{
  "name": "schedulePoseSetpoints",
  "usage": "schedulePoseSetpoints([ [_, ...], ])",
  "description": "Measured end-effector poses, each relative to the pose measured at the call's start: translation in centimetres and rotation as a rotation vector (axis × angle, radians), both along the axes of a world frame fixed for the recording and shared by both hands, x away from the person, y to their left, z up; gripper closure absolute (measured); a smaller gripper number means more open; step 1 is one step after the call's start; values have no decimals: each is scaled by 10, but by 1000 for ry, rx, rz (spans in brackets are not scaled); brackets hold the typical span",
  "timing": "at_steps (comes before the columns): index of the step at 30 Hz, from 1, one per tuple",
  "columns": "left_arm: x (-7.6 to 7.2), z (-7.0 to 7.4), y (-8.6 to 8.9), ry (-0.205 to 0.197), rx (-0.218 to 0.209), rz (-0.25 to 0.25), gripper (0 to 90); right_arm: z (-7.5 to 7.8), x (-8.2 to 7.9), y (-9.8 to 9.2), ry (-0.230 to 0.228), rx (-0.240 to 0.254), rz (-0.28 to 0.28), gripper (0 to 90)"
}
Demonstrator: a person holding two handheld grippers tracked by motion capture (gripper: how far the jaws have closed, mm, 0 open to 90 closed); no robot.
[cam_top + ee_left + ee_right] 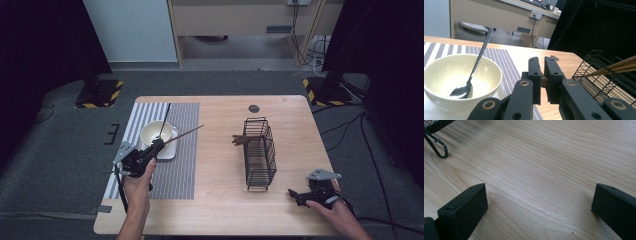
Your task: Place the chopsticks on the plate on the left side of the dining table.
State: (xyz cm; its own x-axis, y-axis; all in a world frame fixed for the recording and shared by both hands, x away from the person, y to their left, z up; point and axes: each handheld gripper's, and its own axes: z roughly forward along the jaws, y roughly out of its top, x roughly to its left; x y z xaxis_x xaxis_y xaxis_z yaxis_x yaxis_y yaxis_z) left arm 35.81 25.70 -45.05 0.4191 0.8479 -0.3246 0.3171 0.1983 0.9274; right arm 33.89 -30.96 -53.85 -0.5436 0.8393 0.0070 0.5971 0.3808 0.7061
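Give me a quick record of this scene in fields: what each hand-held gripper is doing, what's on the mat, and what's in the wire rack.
left hand-held gripper: shut on a brown chopstick, over the striped placemat
right hand-held gripper: open, holding nothing, low over the bare wooden table
bowl: cream, on a white tray on the placemat
spoon: dark, leaning in the bowl
wire rack: black, right of the placemat, brown chopsticks sticking out its left side

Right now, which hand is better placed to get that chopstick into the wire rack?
Left. The left gripper is already shut on the chopstick, tip towards the wire rack. The right gripper sits open on the table.
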Motion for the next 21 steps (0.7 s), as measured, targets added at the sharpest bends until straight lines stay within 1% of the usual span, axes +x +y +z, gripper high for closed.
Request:
schedulePoseSetpoints([
  [5, -5, -5, 7, 16, 11, 4, 838, 0, 0, 0, 1, -1, 1, 2],
  [9, -7, -8, 15, 27, 7, 20, 838, 0, 0, 0, 0, -1, 2, 2],
  [14, -10, -13, 24, 42, 15, 31, 838, 0, 0, 0, 0, 0, 1, 2],
  [18, -12, -14, 30, 43, 16, 41, 838, 0, 0, 0, 0, -1, 3, 2],
  [21, -13, -16, 34, 46, 27, 46, 838, 0, 0, 0, 0, -1, 3, 2],
])
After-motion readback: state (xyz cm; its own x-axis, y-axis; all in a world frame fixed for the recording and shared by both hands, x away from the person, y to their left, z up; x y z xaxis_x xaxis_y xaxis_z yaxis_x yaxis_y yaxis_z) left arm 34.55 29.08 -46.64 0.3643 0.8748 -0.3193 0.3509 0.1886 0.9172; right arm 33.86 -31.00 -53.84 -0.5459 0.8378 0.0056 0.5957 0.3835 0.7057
